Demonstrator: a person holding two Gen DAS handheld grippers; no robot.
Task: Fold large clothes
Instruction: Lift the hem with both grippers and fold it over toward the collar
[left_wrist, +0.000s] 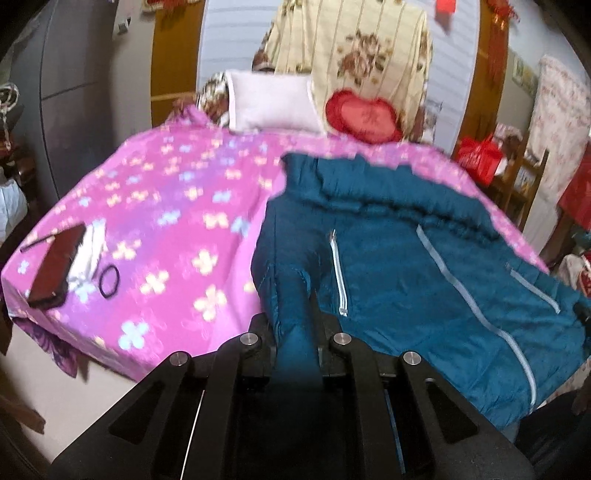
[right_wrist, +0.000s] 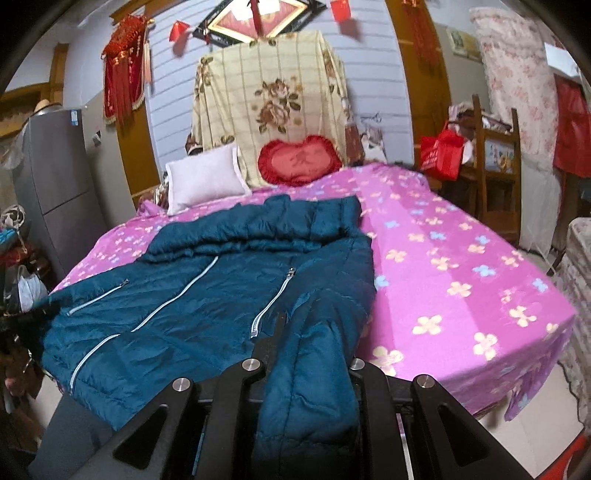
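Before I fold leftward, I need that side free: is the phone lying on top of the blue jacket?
No, the phone lies on the pink bedsheet near the bed's corner, well apart from the blue jacket.

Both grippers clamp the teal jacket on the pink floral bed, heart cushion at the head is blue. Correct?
One error: the heart cushion is red, not blue, as the right wrist view shows. The rest holds: the left gripper and right gripper each clamp the teal jacket, which lies on the pink floral bed.
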